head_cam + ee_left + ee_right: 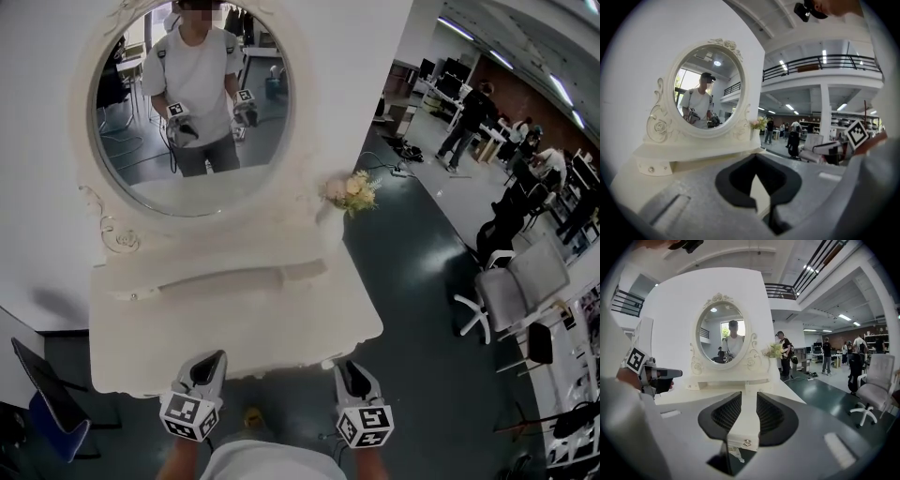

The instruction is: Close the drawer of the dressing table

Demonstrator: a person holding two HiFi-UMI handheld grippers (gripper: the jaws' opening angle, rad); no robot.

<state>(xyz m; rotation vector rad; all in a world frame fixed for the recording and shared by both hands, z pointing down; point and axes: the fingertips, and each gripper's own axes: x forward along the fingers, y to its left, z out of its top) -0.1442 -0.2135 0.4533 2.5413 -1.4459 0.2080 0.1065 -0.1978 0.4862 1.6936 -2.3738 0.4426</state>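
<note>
Both tongs sit at the near edge of the white desk, one toward each front corner.

Left tongs – tips look closed on each other, with only a thin wedge of desk top showing behind them and nothing held. They point over the desk top toward the oval mirror.

Right tongs – jaws clearly apart, roughly parallel, empty. Framed in the gap from its own view is the drawer, a small white front under the desk edge with a metal knob just below the pads. From this angle I can't tell how far the drawer sticks out, or whether the tongs touch it.

A flower bunch stands at the mirror's right side. The mirror reflects the person holding both tongs. An office chair is well off to the right.
</note>
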